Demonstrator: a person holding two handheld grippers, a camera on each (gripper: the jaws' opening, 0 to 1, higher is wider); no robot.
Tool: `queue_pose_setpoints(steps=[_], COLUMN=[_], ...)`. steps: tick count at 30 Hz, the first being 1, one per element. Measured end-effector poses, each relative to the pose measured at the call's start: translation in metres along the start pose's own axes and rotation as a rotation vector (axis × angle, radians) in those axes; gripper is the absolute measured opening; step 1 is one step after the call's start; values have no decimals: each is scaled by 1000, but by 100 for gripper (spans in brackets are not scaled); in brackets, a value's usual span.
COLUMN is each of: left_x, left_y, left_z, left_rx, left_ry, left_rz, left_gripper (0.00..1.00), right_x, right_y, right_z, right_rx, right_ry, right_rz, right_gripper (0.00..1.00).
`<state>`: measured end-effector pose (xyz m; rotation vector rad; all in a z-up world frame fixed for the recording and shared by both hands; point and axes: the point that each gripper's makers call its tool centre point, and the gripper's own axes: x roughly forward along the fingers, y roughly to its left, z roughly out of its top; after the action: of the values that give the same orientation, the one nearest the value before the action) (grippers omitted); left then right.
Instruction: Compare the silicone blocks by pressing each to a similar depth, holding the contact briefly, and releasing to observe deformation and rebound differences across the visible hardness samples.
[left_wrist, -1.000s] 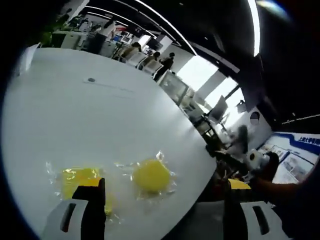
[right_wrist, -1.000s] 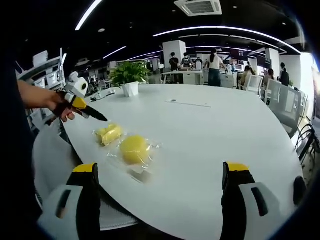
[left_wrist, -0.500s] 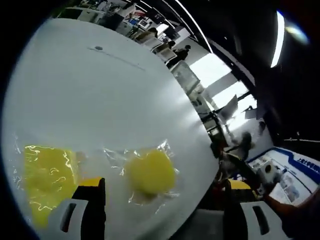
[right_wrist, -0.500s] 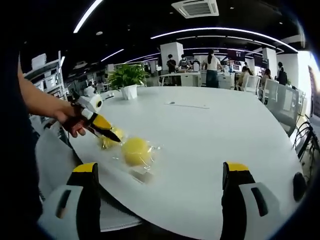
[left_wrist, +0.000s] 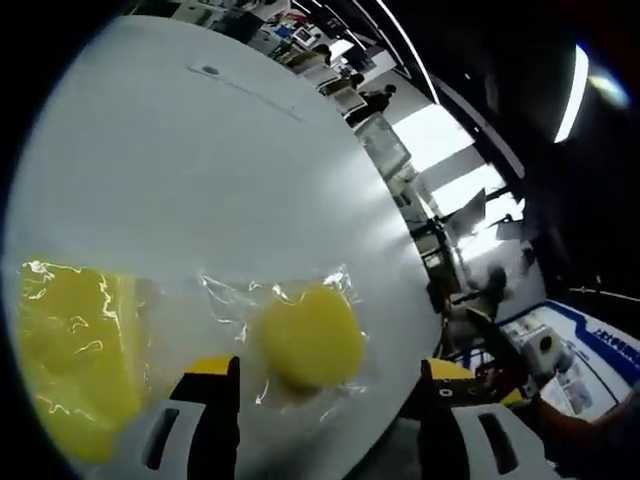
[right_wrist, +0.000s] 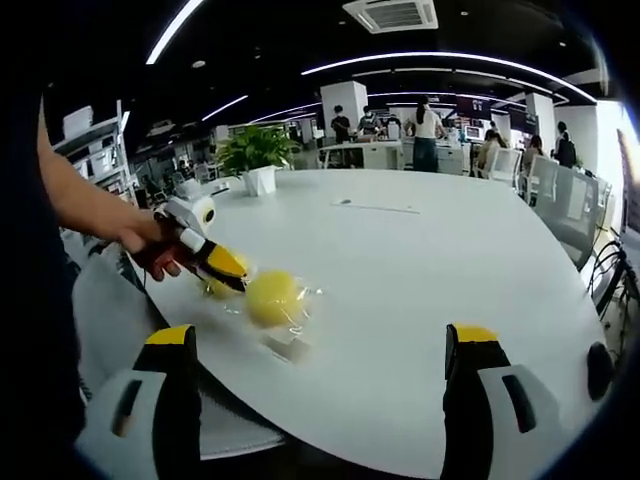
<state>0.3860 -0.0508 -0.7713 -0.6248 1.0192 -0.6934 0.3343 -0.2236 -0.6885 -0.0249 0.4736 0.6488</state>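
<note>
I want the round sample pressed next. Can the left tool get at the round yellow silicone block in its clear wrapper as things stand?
Probably yes. The left tool has open jaws straddling the round yellow silicone block on the white table, with nothing between them.

White table (right_wrist: 420, 280) bare from 12 to 3 o'clock; potted plant (right_wrist: 258, 152) at 11; left gripper (right_wrist: 215, 262) and bagged yellow blocks (right_wrist: 272, 298) crowd 9.

On the tabletop (right_wrist: 420, 270) two bagged blocks lie side by side (near its edge): the round block (right_wrist: 272, 298), and beside it the flat block (left_wrist: 70, 360), seemingly under the left tool (right_wrist: 232, 272).
</note>
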Motion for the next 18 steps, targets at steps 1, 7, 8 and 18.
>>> queue_pose_setpoints(steps=[1, 7, 8, 18], left_x=[1, 5, 5, 10], left_y=[2, 6, 7, 18], left_z=[0, 4, 5, 1], left_rx=[-6, -55, -39, 27], left_ry=[2, -6, -14, 10], left_rz=[6, 33, 43, 133], left_gripper=[68, 58, 56, 36], right_x=[0, -2, -2, -2], right_y=[-1, -2, -2, -4], right_z=[0, -4, -4, -5], right_rx=[1, 3, 4, 3], right_ry=[0, 9, 11, 16], right_rz=[-1, -1, -1, 6], right_gripper=[97, 97, 97, 97])
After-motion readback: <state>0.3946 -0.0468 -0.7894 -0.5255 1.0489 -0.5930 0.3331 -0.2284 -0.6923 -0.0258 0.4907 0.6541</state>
